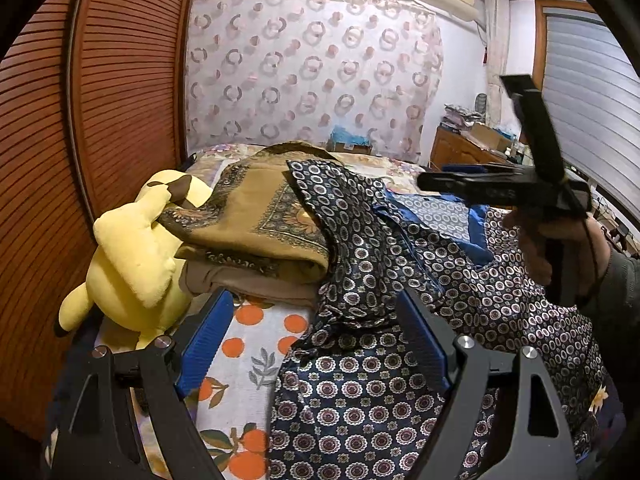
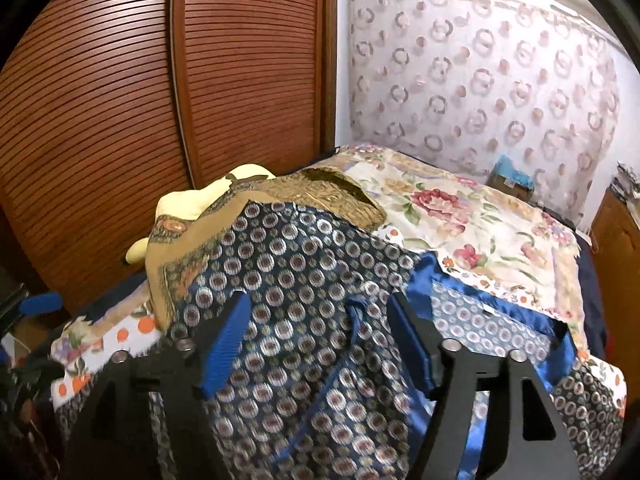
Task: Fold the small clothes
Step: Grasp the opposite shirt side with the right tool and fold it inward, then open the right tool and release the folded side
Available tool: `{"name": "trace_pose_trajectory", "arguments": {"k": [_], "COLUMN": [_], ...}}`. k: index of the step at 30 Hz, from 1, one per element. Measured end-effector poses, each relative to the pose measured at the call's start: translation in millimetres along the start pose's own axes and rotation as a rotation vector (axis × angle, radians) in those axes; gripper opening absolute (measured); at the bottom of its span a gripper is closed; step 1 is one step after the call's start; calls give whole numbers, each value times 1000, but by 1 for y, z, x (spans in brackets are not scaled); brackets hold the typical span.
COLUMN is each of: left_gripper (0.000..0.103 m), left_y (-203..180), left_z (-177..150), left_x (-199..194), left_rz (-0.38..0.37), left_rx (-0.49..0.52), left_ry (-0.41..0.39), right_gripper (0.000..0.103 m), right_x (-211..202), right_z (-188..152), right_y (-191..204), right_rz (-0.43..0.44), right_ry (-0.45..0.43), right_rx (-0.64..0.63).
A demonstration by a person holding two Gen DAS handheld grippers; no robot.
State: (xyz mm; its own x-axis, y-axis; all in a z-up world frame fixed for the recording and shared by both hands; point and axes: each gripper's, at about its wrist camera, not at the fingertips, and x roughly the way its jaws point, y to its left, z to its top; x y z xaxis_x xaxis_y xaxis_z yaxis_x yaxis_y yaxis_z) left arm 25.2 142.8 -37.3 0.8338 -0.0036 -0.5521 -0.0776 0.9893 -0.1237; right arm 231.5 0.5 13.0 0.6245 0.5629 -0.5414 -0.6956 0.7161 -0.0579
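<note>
On a bed (image 2: 500, 236) spread with floral covers, a navy patterned garment (image 2: 304, 280) with blue satin trim lies rumpled, one edge draped over a folded tan cloth (image 1: 256, 224) beside a yellow plush toy (image 1: 132, 256). The left tool (image 1: 316, 344) and right tool (image 2: 320, 344) both hover wide above it, gripping nothing.

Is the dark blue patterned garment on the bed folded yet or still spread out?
Still spread out: the patterned garment lies rumpled across the bed, one part draped over the folded brown cloth.

Both hand-held grippers, left (image 1: 316, 344) and right (image 2: 320, 344), stand wide apart, empty.
</note>
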Motion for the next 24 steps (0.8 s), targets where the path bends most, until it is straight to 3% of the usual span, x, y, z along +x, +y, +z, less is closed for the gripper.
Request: {"name": "trace_pose_trajectory", "arguments": {"k": [9,24], "left_gripper": [84,84], "left_y": [-21,-79], "left_z": [1,-3], "left_x": [11,45], "left_rz": [-27,-114], "left_rx": [27,138], "left_ry": [10,89], "right_gripper": [77,77], "right_x": [-49,-145], "right_z": [-48,-120], "right_y": [-30,-77], "right_rz": [-36,-227], "right_ry": [18,24], "right_rx": [43,184]}}
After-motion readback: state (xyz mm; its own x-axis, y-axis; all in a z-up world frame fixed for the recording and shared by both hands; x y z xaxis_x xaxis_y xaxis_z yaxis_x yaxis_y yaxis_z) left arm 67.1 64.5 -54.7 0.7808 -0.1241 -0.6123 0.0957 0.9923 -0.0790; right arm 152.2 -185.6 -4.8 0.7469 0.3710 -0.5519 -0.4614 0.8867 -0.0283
